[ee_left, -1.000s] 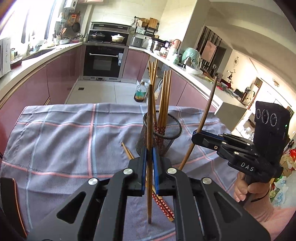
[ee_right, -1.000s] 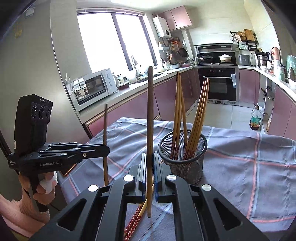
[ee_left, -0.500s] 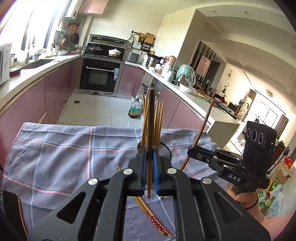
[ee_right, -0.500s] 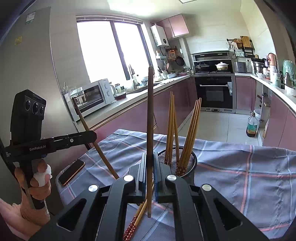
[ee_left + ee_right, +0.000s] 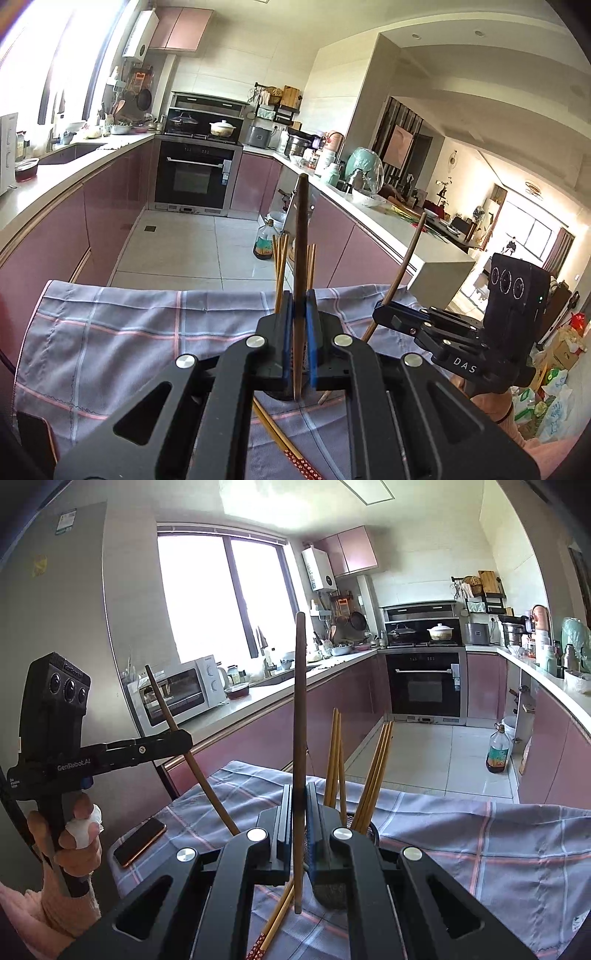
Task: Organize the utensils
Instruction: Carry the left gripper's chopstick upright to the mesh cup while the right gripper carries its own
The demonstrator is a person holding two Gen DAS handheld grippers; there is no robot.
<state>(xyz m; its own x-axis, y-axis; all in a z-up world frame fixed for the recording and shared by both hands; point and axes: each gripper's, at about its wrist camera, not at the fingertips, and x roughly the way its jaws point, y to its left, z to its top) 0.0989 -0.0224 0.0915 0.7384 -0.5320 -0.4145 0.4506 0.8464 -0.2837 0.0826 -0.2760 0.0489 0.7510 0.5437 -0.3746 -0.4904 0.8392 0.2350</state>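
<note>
Phone [image 5: 139,841]: one, left of the right jaws, flat on the cloth.
Left gripper [image 5: 298,325]: jaws clenched on one dark chopstick [image 5: 301,258], upright; raised since a second ago.
Mesh holder [image 5: 334,886]: one, now low behind both jaws, about seven bamboo chopsticks [image 5: 334,753] in it, though the count is partly hidden.
Loose pair [image 5: 284,439]: two red-tipped sticks on the tabletop under the jaws.
Right gripper [image 5: 298,812]: jaws clenched on a second dark chopstick [image 5: 299,720], lifted likewise.
Meaning: both sticks likely ready to drop into the holder.
</note>
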